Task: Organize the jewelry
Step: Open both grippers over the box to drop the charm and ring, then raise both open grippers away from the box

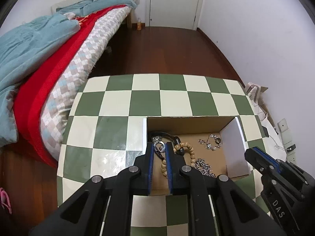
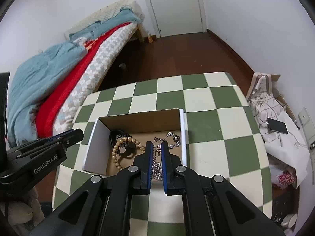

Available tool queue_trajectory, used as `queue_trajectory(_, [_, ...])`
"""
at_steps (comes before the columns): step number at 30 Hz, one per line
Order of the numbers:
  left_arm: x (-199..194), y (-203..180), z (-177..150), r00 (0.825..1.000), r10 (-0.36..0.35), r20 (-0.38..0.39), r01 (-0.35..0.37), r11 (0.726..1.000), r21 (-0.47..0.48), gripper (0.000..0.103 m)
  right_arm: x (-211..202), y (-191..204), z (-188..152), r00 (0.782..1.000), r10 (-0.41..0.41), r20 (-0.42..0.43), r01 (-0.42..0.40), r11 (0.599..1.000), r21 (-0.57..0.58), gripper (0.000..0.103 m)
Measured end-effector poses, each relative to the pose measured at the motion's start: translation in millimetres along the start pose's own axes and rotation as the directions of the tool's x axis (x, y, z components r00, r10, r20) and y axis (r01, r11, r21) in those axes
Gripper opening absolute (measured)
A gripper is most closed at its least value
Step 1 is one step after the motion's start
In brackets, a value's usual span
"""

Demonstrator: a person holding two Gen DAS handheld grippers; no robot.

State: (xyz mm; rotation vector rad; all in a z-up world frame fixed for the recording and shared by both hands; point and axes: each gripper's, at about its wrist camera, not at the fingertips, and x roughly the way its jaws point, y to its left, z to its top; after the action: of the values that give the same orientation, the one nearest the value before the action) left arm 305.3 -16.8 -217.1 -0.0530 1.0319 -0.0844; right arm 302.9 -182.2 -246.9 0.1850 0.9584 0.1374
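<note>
An open cardboard box (image 1: 185, 123) (image 2: 137, 118) sits on the green-and-white checkered table (image 1: 118, 102) (image 2: 216, 122). Inside lie a wooden bead bracelet (image 1: 190, 151) (image 2: 118, 149), a black bangle (image 1: 167, 134) (image 2: 128, 149), a silver chain (image 1: 204, 167) (image 2: 156, 169) and a silver link bracelet (image 1: 211, 141) (image 2: 174, 137). My left gripper (image 1: 159, 147) hangs over the box's left part, shut on a silver ring piece (image 1: 159, 146). My right gripper (image 2: 157, 147) hangs over the box, shut on a silver clasp piece (image 2: 157, 148) with the chain dangling below. The right gripper also shows in the left wrist view (image 1: 254, 155), the left gripper in the right wrist view (image 2: 72, 135).
A bed (image 1: 49, 59) (image 2: 69, 78) with blue and red covers stands left of the table. Bags (image 2: 275, 122) and a phone (image 2: 276, 125) lie right of the table by the wall. A white door (image 1: 175, 2) is at the far end across the wooden floor (image 1: 167, 49).
</note>
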Motion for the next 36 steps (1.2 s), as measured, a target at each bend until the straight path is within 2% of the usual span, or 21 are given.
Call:
queue_trajectory(9, [8.9, 1.9, 3.6, 0.999, -0.024, -0.032, 0.023, 1.000, -0.016, 0.010, 26.5, 5.3, 6.2, 0.998, 0.022, -0.062, -0.024, 0.999, -0.043, 0.009])
queue_trajectory(12, [5.7, 2.7, 5.9, 0.999, -0.029, -0.025, 0.028, 0.999, -0.032, 0.016, 29.3, 4.7, 7.7, 0.996, 0.033, -0.078, -0.036, 0.998, -0.046, 0.009])
queue_trajectory(13, [3.3, 3.5, 7.2, 1.000, -0.014, -0.021, 0.014, 0.999, -0.039, 0.030, 29.4, 4.2, 8.1, 0.996, 0.031, -0.081, -0.034, 0.998, -0.045, 0.011])
queue_trajectory(14, [0.3, 4.9, 8.7, 1.000, -0.010, -0.014, 0.009, 0.999, -0.047, 0.042, 28.6, 3.9, 8.0, 0.996, 0.027, -0.083, -0.031, 0.999, -0.044, 0.023])
queue_trajectory(15, [-2.9, 6.2, 10.1, 1.000, -0.008, -0.005, 0.008, 0.999, -0.052, 0.074, 27.5, 3.1, 8.4, 0.996, 0.029, -0.083, -0.032, 0.999, -0.041, 0.033])
queue_trajectory(16, [-5.5, 7.6, 11.0, 1.000, -0.002, 0.003, 0.002, 0.998, -0.055, 0.095, 25.6, 2.0, 8.8, 0.996, 0.033, -0.079, -0.036, 0.999, -0.036, 0.055])
queue_trajectory(17, [-10.1, 8.9, 12.6, 1.000, 0.010, 0.018, -0.009, 0.998, -0.056, 0.096, 23.2, 1.2, 9.4, 0.997, 0.035, -0.073, -0.037, 0.999, -0.034, 0.070])
queue_trajectory(21, [-21.2, 13.0, 16.9, 0.997, 0.074, 0.034, -0.073, 0.996, -0.049, 0.099, 13.2, -0.3, 11.8, 0.998, 0.027, -0.064, -0.029, 0.999, -0.026, 0.073])
queue_trajectory(23, [-28.2, 14.1, 16.6, 0.993, 0.105, 0.054, -0.103, 0.994, -0.038, 0.101, 9.3, -1.2, 13.0, 0.998, 0.008, -0.070, -0.009, 1.000, -0.018, 0.095])
queue_trajectory(24, [-31.4, 14.1, 15.9, 0.991, 0.120, 0.064, -0.119, 0.992, -0.031, 0.101, 8.4, -1.0, 13.3, 0.997, -0.001, -0.074, 0.000, 1.000, -0.016, 0.098])
queue_trajectory(26, [-36.7, 13.3, 13.0, 0.984, 0.161, 0.075, -0.160, 0.987, -0.018, 0.102, 5.9, -0.9, 13.7, 0.995, -0.046, -0.093, 0.045, 0.999, -0.016, 0.100])
queue_trajectory(32, [-50.3, 14.5, 0.0, 0.976, 0.201, 0.084, -0.200, 0.980, -0.016, 0.102, -6.5, 2.5, 9.2, 0.979, -0.154, -0.134, 0.150, 0.988, -0.039, 0.103])
queue_trajectory(36, [-65.3, 11.9, -8.5, 0.977, 0.191, 0.092, -0.191, 0.982, -0.015, 0.103, -23.8, 3.4, 4.9, 0.973, -0.188, -0.134, 0.184, 0.982, -0.044, 0.103])
